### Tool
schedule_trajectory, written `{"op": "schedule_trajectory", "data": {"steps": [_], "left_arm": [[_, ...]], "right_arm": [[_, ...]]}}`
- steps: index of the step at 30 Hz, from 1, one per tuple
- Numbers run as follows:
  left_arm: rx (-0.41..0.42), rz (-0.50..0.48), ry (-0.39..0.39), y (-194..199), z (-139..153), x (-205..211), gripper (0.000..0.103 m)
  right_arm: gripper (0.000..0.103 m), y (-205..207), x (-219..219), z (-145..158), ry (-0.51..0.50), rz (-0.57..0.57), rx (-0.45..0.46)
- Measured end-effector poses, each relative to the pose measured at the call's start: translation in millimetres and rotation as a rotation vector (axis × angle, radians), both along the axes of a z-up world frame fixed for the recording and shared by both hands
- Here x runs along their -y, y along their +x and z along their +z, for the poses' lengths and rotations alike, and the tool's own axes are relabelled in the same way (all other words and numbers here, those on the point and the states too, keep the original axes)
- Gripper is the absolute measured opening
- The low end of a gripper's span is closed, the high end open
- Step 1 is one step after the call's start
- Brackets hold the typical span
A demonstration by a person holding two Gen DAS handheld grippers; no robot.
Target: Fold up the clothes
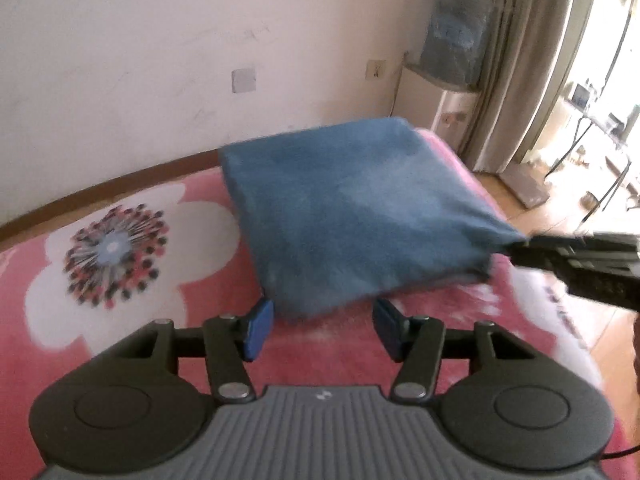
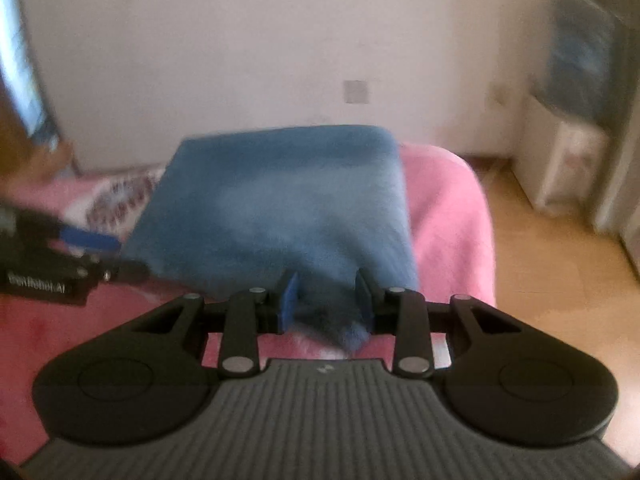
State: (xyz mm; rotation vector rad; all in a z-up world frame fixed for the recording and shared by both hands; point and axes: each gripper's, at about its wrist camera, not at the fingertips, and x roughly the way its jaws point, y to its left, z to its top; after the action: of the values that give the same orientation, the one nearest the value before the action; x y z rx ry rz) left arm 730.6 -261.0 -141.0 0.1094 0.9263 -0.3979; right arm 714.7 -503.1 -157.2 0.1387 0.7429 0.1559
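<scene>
Right gripper (image 2: 325, 298) pinches the near right corner of the folded blue garment (image 1: 352, 208), while left gripper (image 1: 323, 330) hangs open and empty just short of its near edge, garment lying ahead of both.

Left black plastic two-finger gripper (image 1: 323, 329): blue rectangular pads (image 1: 258, 330), silver pivot screws, ribbed grey housing behind. Right black plastic two-finger gripper (image 2: 327, 300): same build; white lettering on left gripper's side.
</scene>
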Motion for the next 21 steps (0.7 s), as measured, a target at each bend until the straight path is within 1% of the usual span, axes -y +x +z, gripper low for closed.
{"op": "schedule_trajectory", "data": {"steps": [1,3,5,7,9,10,12,13,14,16,17,18,21], "left_arm": [[-0.001,0.014,-0.009,-12,11,-5,0.066],[-0.025,0.052,-0.018,-37,37,-12,0.067],[-0.046,0.09,-0.039,-62,66,-18,0.072],[-0.05,0.122,-0.061,-90,101,-21,0.085],[-0.054,0.132,-0.065,-118,141,-22,0.091],[-0.054,0.13,-0.048,-128,161,-21,0.094],[-0.047,0.133,-0.013,-147,200,-18,0.097],[-0.046,0.134,-0.006,-156,220,-17,0.1],[-0.046,0.134,0.0,-164,240,-15,0.101],[-0.049,0.13,-0.003,-177,273,-14,0.103],[-0.049,0.134,-0.003,-182,288,-13,0.103],[-0.052,0.145,0.006,-186,300,-12,0.103],[-0.034,0.203,0.032,-195,327,-11,0.103]], "right_arm": [[0.031,-16,3,10,0.013,-0.014,-0.016],[0.031,-53,5,31,0.015,-0.02,-0.045],[0.031,-89,0,53,-0.015,-0.007,-0.08],[0.031,-112,-13,74,-0.037,0.02,-0.127],[0.035,-132,-18,107,-0.028,0.024,-0.173],[0.036,-138,-18,126,-0.013,0.026,-0.202],[0.044,-147,-24,163,0.001,0.014,-0.245],[0.047,-151,-28,181,0.004,0.005,-0.263],[0.051,-158,-31,201,0.001,-0.002,-0.274],[0.061,-174,-35,238,-0.017,-0.029,-0.269],[0.073,-181,-37,256,-0.027,-0.046,-0.264],[0.081,-189,-38,274,-0.036,-0.063,-0.259],[0.085,-208,-40,306,-0.06,-0.129,-0.249]]}}
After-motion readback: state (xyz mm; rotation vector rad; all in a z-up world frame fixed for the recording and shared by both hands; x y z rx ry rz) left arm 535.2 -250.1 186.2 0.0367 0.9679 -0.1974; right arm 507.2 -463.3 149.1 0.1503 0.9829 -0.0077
